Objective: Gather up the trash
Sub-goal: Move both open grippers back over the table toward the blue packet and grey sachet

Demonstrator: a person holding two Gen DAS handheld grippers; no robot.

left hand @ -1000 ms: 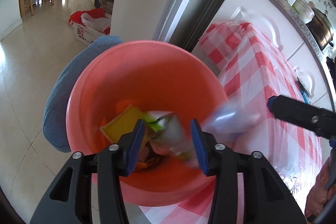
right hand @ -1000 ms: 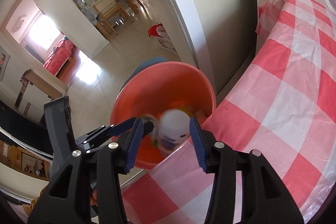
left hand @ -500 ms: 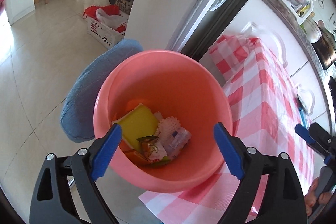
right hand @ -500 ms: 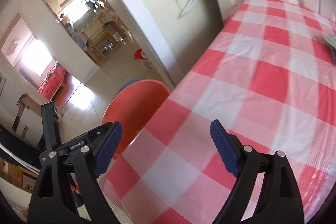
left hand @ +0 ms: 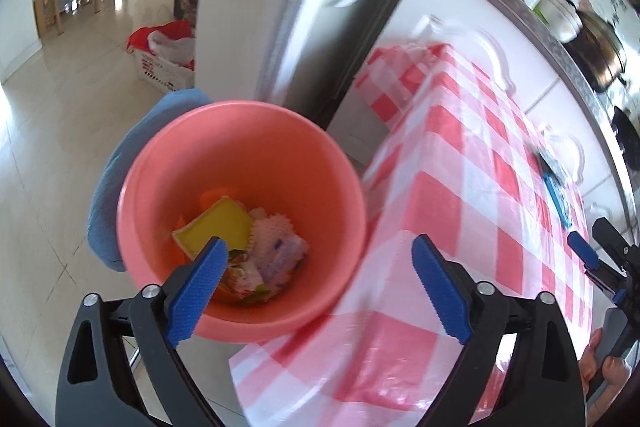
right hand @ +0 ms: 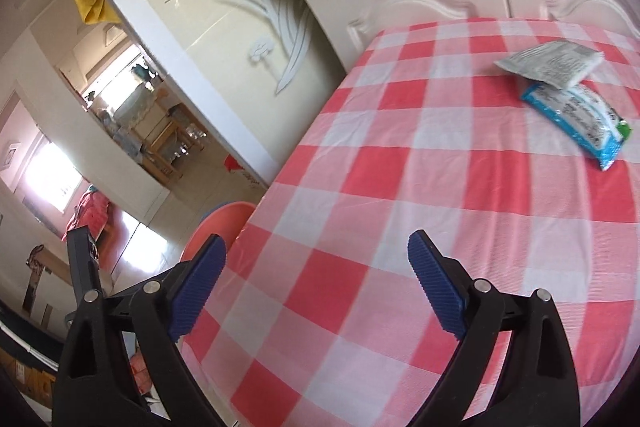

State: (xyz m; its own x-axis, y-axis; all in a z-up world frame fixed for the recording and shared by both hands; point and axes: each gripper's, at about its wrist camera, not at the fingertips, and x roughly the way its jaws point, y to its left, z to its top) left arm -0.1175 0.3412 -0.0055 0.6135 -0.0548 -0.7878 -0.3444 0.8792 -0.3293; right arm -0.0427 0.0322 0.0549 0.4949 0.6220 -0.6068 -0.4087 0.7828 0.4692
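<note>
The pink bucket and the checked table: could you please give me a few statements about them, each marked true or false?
1. The pink bucket already holds trash, including a yellow piece. True.
2. The left tongs are shut on a wrapper. False: they are open and hold nothing.
3. Two packets lie on the checked tablecloth: a grey packet partly over a blue-and-white packet. True.
4. The right tongs grip the blue-and-white packet. False: they are open, and the packet lies apart from them.
5. The bucket stands on the table. False: it sits beside the table's edge, lower down.
</note>
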